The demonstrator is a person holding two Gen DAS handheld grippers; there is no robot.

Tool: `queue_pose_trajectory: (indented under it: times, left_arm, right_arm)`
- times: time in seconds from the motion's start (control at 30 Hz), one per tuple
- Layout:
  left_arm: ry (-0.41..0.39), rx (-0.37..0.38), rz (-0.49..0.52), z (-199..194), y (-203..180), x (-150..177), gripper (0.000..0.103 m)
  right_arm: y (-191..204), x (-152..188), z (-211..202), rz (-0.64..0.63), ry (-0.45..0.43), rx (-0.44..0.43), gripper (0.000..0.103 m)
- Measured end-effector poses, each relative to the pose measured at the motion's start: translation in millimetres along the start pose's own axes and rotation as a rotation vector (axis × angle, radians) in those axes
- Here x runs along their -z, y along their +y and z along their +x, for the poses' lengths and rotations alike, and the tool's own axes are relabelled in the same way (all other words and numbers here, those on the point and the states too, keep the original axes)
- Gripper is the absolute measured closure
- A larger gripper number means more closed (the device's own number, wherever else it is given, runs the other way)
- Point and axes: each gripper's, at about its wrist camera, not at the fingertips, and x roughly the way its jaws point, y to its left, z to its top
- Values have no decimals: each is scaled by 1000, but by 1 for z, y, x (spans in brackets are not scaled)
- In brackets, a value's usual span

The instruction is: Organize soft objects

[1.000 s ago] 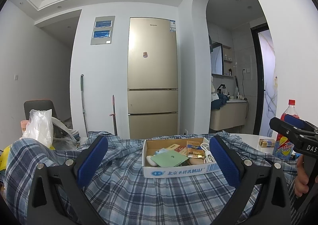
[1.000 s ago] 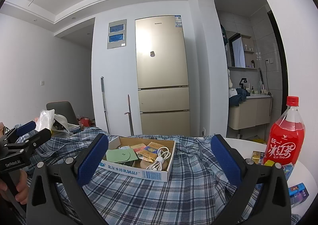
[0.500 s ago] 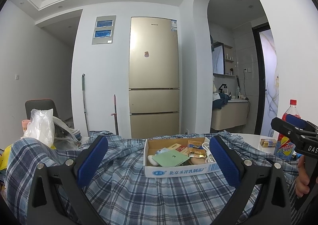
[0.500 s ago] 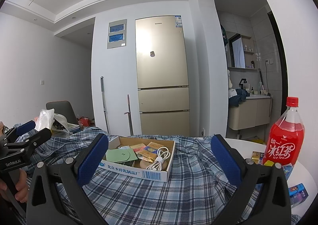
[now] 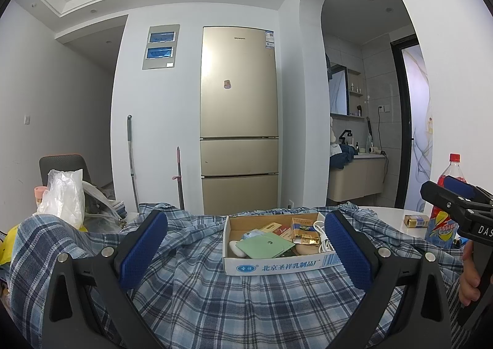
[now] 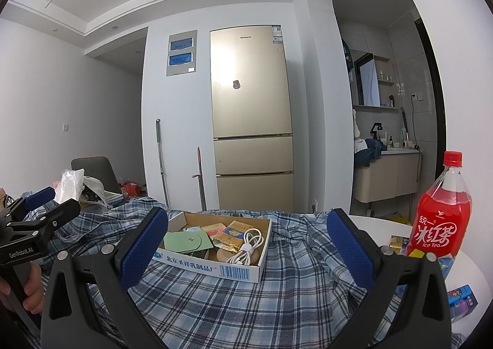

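Note:
A blue plaid shirt (image 5: 215, 296) lies spread over the round white table; it also shows in the right wrist view (image 6: 234, 302). A shallow cardboard box (image 5: 277, 267) of small items sits on the shirt, and shows in the right wrist view (image 6: 212, 265) too. My left gripper (image 5: 245, 244) is open and empty, held above the shirt in front of the box. My right gripper (image 6: 246, 244) is open and empty, also above the shirt near the box. Each gripper shows at the edge of the other's view.
A red iced tea bottle (image 6: 440, 213) stands on the white table (image 6: 462, 268) at the right, with small packets (image 6: 462, 298) beside it. A white plastic bag (image 5: 64, 195) and a chair (image 5: 64, 164) are at the left. A fridge (image 5: 238, 121) stands behind.

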Motion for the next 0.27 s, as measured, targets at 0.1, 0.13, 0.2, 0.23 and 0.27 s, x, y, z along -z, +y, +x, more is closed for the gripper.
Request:
queue_pose_trajectory:
  times: [0.1, 0.13, 0.2, 0.23, 0.27]
  left_arm:
    - [1, 0, 0, 0, 0, 0, 0]
    - [1, 0, -1, 0, 0, 0, 0]
    - [1, 0, -1, 0, 0, 0, 0]
    - [1, 0, -1, 0, 0, 0, 0]
    - [1, 0, 0, 0, 0, 0, 0]
  right_arm:
    - [0, 0, 0, 1, 0, 0, 0]
    - [0, 0, 0, 1, 0, 0, 0]
    - [0, 0, 0, 1, 1, 0, 0]
    - [0, 0, 0, 0, 0, 0, 0]
    - [0, 0, 0, 0, 0, 0, 0]
